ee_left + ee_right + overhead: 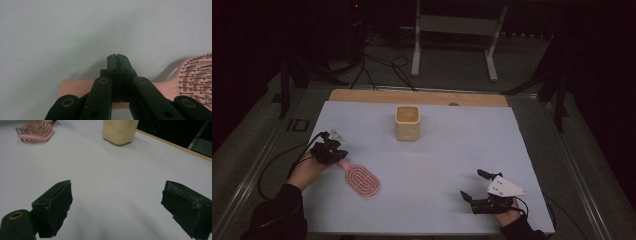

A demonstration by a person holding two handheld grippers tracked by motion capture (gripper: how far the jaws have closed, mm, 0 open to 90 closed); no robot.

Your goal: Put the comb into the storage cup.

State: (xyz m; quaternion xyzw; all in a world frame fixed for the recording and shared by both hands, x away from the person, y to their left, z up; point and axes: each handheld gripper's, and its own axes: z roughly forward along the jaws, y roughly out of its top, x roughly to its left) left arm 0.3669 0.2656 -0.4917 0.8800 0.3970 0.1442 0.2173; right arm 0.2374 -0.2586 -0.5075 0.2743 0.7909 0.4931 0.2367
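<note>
A pink hairbrush (pixel 362 180) lies bristles up on the white table sheet at the left, its handle toward the upper left. My left gripper (pixel 332 152) stands over that handle. In the left gripper view its jaws (pixel 117 60) are pressed together tip to tip with nothing between the pads, and the brush handle (pixel 72 87) crosses beneath them, bristles (pixel 197 75) at the right. My right gripper (pixel 471 184) rests near the table's front right, open and empty (pixel 117 205). A cream, square-sided cup (pixel 407 122) stands upright at the middle back.
The white sheet (pixel 452 150) covers the table, with a wooden strip (pixel 362 96) along the far edge. From the right gripper view, the cup (pixel 120 130) and the brush (pixel 35 131) lie far ahead. Cables and a metal stand (pixel 452 30) sit on the floor beyond.
</note>
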